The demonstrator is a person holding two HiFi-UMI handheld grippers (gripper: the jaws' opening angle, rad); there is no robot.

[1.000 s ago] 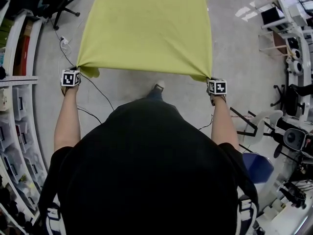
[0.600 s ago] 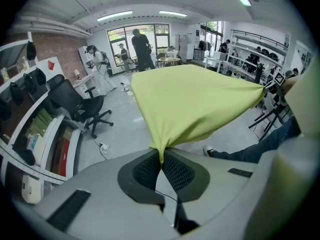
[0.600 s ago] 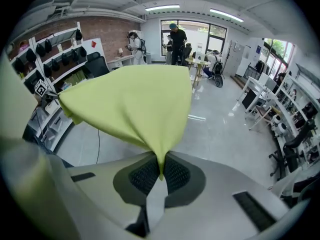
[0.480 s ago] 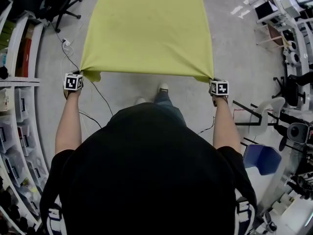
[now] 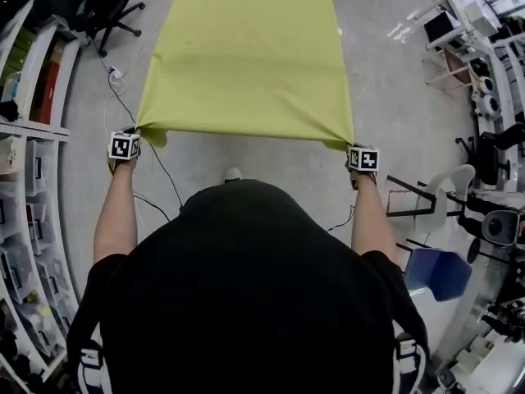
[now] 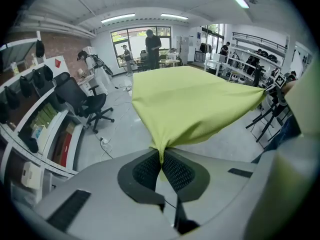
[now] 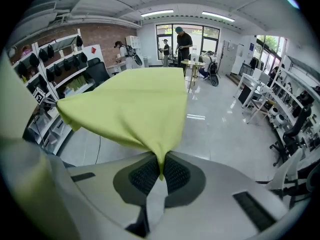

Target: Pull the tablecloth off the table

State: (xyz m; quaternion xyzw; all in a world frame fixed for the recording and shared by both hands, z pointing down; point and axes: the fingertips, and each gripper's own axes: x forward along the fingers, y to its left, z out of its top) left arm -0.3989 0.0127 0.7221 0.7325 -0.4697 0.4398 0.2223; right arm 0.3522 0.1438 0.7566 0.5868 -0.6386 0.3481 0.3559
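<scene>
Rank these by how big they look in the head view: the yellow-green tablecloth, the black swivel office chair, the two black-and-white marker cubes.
1. yellow-green tablecloth.
2. black swivel office chair, though it stands farther off.
3. left black-and-white marker cube and right black-and-white marker cube: alike, so unranked.

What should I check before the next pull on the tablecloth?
1. Left hand-held gripper shut on a tablecloth corner: ok.
2. Right hand-held gripper shut on the other corner: ok.
3. Near edge stretched level between them: ok.
4. Far end hanging free: cannot tell.
5. No cable near the shoe: not ok.
</scene>
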